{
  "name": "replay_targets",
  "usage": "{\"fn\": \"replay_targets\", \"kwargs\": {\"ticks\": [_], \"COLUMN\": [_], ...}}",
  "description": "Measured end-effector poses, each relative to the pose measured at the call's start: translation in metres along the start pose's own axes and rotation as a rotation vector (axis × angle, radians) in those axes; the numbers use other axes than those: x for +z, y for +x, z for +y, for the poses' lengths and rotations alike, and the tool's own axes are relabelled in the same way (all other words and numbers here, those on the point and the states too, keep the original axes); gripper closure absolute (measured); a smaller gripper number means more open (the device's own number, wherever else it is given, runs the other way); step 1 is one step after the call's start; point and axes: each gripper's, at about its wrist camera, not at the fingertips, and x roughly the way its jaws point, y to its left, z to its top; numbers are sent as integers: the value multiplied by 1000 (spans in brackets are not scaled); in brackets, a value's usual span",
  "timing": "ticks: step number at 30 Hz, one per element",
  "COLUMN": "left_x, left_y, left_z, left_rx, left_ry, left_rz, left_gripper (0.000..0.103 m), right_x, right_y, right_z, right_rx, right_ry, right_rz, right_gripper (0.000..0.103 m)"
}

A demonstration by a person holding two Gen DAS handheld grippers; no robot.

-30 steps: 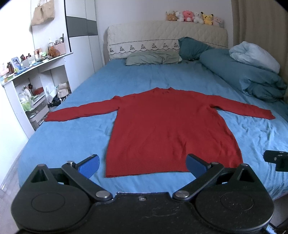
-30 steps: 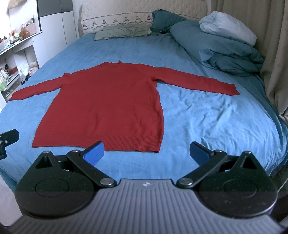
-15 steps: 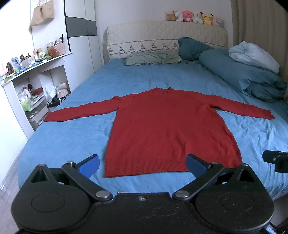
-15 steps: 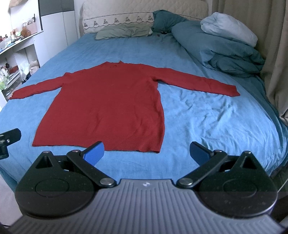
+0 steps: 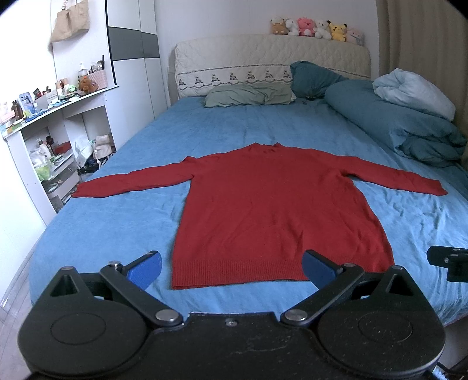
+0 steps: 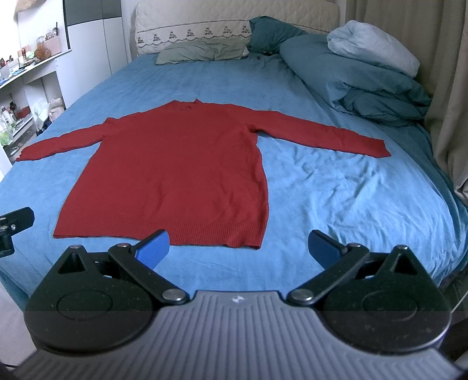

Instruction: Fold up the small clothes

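**Ana:** So, where is the garment?

**Ben:** A red long-sleeved sweater [image 5: 275,210] lies flat on a bed [image 5: 117,222] covered by a blue sheet. Its hem faces the cameras, its neck points toward the headboard [image 5: 263,58], and both sleeves stretch out sideways. The ribbed hem lies near the foot of the bed.

**Ana:** And the grippers?

**Ben:** The left gripper [image 5: 232,267] hovers at the foot of the bed, its blue-tipped fingers [image 5: 144,267] spread wide, holding nothing. From its camera, the fingers frame the hem's left half, clear of the cloth. The right gripper [image 6: 239,248] is spread just as wide and is empty too; it sits in front of the hem's right corner. Each camera catches a dark piece of the other gripper at its frame edge.

**Ana:** What surrounds the sweater?

**Ben:** Toward the head of the bed rests a grey-green pillow [image 5: 248,95] with a teal pillow [image 5: 313,77] beside it. Along the right side, a bunched teal duvet [image 5: 409,128] carries a pale blue blanket [image 5: 415,93] on top. A row of plush toys [image 5: 317,27] sits on the headboard. Left of the bed stands a white shelf unit [image 5: 58,122] crowded with small bottles and boxes, and a beige bag [image 5: 70,19] hangs above it. Beige curtains [image 6: 447,73] hang at the right.
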Motion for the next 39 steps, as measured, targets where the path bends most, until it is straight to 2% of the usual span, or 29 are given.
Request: {"fn": "replay_targets", "kwargs": {"ticks": [32,35,39], "left_x": [2,10,41], "left_y": [-3,-3,0], "left_z": [3,2,-3], "left_rx": [9,7,-9], "left_ry": [-5,-6,-6], "left_rz": [-1,-11,-56], "left_gripper": [0,0,0], "right_x": [2,9,32], "right_y": [1,-2,-3], "right_z": [1,-2,-18], "right_rx": [1,5,-13], "right_ry": [-11,-18,2], "right_rz": [2,-9,-41], "right_gripper": [0,0,0]}}
